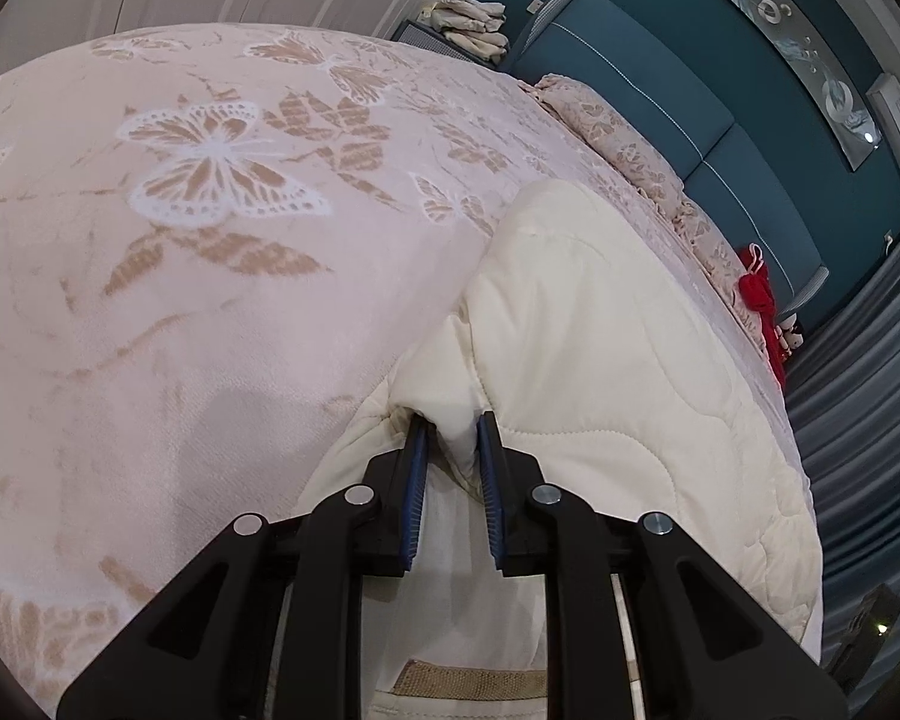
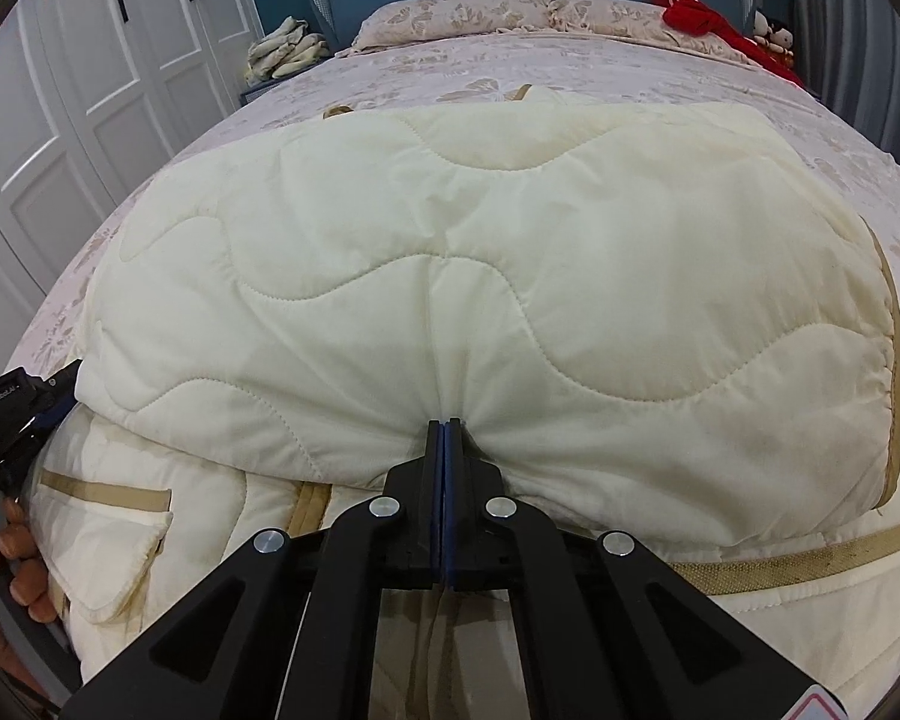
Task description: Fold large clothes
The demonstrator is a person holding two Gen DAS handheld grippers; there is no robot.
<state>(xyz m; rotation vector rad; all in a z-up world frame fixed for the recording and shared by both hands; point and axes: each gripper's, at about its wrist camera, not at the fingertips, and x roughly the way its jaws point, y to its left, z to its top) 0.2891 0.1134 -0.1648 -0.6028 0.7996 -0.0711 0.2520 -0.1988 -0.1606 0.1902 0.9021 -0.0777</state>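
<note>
While both tongs pinch it, the cream quilted jacket (image 2: 480, 276) lies part-folded on the bed (image 1: 210, 240).

The right tongs (image 2: 445, 423) are clamped tight on a thin pinch of the upper layer, the left tongs (image 1: 453, 420) narrowly grip a thicker fold at its side, likely to carry the next fold evenly.

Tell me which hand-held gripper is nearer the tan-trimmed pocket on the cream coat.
Left. The left hand-held gripper grips the quilted cream coat at its edge just above the pocket. The right hand-held gripper pinches the folded-over layer farther along.
</note>
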